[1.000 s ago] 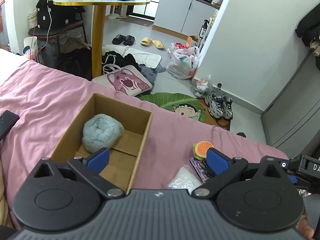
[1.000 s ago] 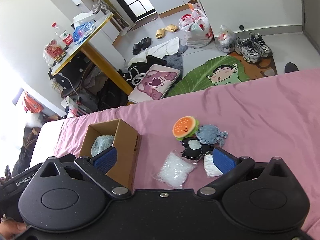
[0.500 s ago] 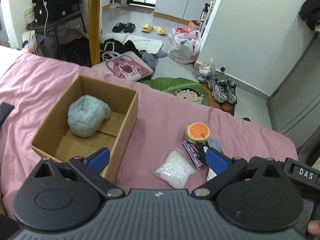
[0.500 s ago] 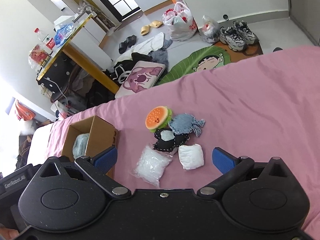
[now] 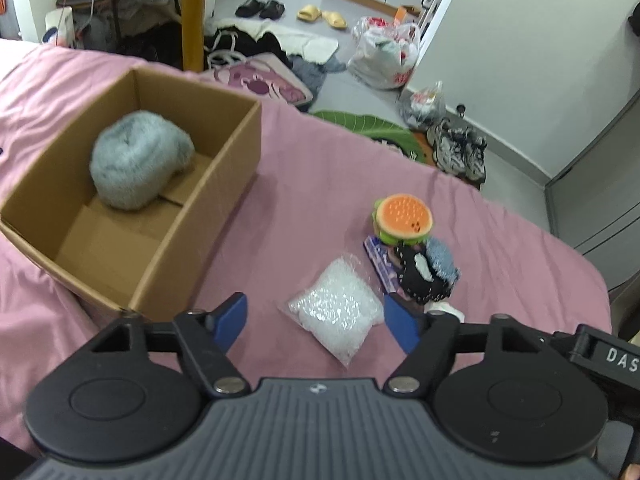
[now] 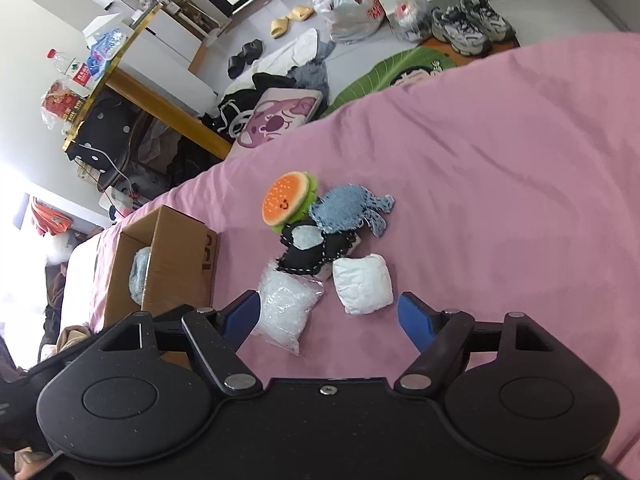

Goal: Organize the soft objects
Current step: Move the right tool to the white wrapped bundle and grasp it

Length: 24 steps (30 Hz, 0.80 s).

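Observation:
An open cardboard box (image 5: 236, 148) (image 6: 180, 256) sits on the pink bedspread with a fluffy grey-blue ball (image 5: 136, 160) (image 6: 140, 276) inside. To its right lies a cluster: a clear bag of white beads (image 5: 338, 310) (image 6: 286, 306), an orange burger plush (image 5: 404, 216) (image 6: 286, 202), a black felt piece (image 5: 418, 280) (image 6: 316, 250), a blue fuzzy piece (image 5: 440, 260) (image 6: 352, 210) and a white pillow pouch (image 6: 362, 284). My left gripper (image 5: 316, 320) is open just above the bead bag. My right gripper (image 6: 328, 316) is open, close to the bead bag and the white pouch.
The bed (image 6: 500, 160) ends at a far edge; beyond it the floor holds a bear cushion (image 6: 280, 114), a green leaf mat (image 6: 384, 76), sneakers (image 6: 468, 28), plastic bags and slippers. A yellow table leg (image 5: 194, 12) stands behind the box.
Both grippers have moved forward and down toward the cluster, the left swinging right off the box. The soft items now look larger and lie near the fingertips. Nothing has been taken hold of.

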Available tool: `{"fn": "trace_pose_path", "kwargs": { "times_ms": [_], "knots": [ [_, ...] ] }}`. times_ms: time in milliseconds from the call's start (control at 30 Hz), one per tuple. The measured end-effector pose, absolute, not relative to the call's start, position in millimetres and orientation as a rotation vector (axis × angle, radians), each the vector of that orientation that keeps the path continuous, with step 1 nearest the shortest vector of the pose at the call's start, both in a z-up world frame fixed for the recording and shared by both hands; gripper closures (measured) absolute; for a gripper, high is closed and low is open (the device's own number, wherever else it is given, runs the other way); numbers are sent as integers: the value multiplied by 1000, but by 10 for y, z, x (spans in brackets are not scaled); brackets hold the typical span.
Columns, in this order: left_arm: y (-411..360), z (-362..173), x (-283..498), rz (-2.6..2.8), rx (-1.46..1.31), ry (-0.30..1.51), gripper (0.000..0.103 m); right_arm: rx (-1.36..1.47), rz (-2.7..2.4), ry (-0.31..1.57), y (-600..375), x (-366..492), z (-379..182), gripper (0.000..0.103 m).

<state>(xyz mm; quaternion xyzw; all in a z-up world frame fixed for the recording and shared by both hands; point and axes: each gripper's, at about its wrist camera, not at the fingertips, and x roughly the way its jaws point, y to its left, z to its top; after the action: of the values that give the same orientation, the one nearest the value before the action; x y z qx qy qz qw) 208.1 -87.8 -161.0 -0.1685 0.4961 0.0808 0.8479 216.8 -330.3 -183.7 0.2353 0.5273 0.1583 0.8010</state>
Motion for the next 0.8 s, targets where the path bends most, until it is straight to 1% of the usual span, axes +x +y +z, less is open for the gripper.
{"fn": "trace_pose_path", "kwargs": {
  "times_ms": [333, 500, 633, 800],
  "knots": [
    [-966, -1976, 2221, 188, -393, 1110, 41, 501, 346, 1195, -3265, 2281, -2026, 37],
    [-933, -2138, 2280, 203, -427, 1137, 46, 488, 343, 1212, -3251, 2323, -2082, 37],
    [-877, -2280, 2328, 219, -468, 1160, 49, 483, 344, 1224, -3225, 2358, -2114, 37],
    [-809, -2378, 2348, 228, -529, 1147, 49, 476, 348, 1240, -3189, 2398, -2157, 37]
  ]
}}
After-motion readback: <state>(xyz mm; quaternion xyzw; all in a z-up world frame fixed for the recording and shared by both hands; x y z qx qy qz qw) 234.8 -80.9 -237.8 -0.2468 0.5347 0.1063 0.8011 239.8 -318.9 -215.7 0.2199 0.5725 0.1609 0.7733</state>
